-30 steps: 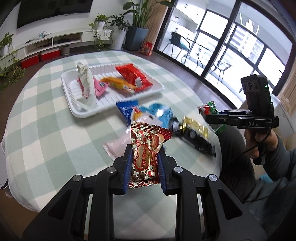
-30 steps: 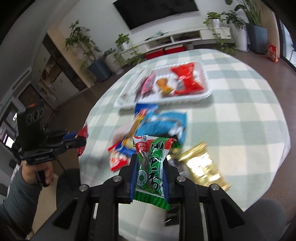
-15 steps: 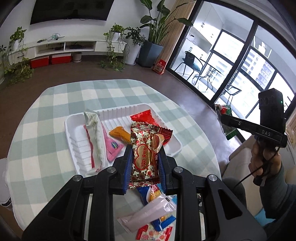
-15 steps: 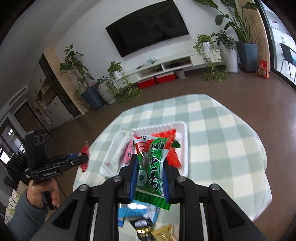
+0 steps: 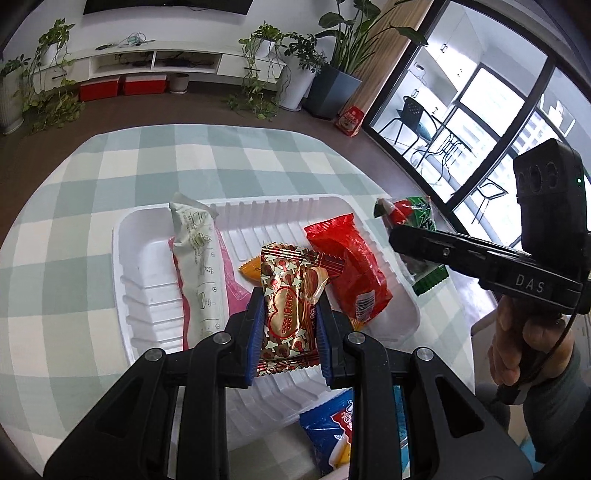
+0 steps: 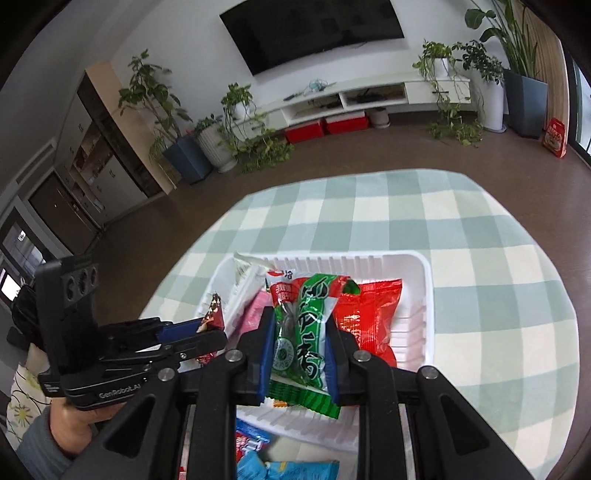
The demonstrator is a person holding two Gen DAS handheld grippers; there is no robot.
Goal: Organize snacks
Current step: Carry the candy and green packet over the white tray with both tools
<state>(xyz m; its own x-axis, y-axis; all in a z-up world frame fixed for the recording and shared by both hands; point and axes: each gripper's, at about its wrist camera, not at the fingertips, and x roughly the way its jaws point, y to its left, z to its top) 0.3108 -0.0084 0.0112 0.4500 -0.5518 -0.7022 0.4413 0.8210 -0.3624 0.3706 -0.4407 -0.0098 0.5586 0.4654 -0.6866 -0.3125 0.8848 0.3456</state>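
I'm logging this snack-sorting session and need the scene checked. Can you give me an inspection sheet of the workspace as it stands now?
Surface: round table with a green-and-white checked cloth.
Job's things: white tray holding a red packet, a long white packet over a pink packet, and an orange packet.
Clutter: blue packets on the cloth beside the tray's near rim.
Grippers: left gripper shut on a gold-and-red heart-print snack above the tray; right gripper shut on a green packet, also above the tray.
Cables: black cable by the right hand.
Surroundings: potted plants, wall TV, white TV shelf, balcony windows.
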